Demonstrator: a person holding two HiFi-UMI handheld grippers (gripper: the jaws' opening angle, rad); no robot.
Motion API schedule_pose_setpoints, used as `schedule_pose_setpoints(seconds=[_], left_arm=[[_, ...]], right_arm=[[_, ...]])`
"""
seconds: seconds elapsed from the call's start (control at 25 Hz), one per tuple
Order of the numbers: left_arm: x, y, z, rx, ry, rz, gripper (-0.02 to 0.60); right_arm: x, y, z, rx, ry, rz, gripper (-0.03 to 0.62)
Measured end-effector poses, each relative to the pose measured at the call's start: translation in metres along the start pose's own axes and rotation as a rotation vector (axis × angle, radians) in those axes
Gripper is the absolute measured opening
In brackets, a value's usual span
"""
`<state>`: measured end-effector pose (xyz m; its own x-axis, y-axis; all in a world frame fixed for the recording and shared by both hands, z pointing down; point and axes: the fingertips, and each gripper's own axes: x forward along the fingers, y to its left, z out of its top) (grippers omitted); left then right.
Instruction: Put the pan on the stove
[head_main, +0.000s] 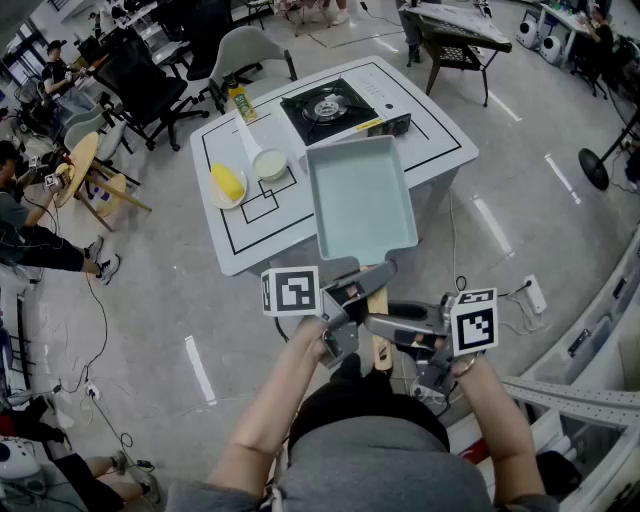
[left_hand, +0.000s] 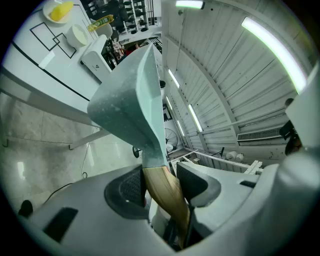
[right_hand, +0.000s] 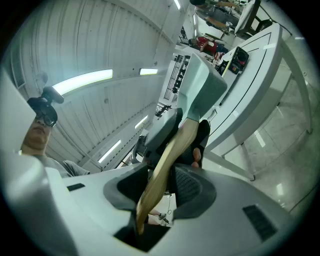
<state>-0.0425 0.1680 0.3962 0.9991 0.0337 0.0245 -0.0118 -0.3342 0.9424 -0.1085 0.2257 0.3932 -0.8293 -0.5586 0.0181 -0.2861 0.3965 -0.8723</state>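
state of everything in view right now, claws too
left claw: shut on the pan's wooden handle
right claw: shut on the same handle
pan: empty, held in the air, not yet on the stove
stove: on the table, burner bare, no flame visible
plate: holds a yellow food item
bowl: upright, looks empty
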Motion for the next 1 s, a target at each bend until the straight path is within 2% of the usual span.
schedule_pose_setpoints(seconds=[0.28,0.44,0.56,1.0], left_arm=[[0.012,-0.003,-0.006,-0.004,-0.015,0.003,0.178],[0.019,-0.008,-0.011,-0.041,-0.035,-0.017,0.178],[0.021,-0.004,-0.011,-0.042,-0.044,0.004,0.179],[0.024,0.019,0.020,-0.060,-0.081,0.033,0.179]], right_arm=[[-0.014,0.001,0.001,-0.016,0.013,0.005,0.158],[-0.021,0.003,0.000,-0.046,0.033,0.009,0.172],[-0.025,0.001,0.001,-0.039,0.041,0.014,0.175],[-0.012,-0.021,0.026,-0.012,0.057,0.020,0.175]])
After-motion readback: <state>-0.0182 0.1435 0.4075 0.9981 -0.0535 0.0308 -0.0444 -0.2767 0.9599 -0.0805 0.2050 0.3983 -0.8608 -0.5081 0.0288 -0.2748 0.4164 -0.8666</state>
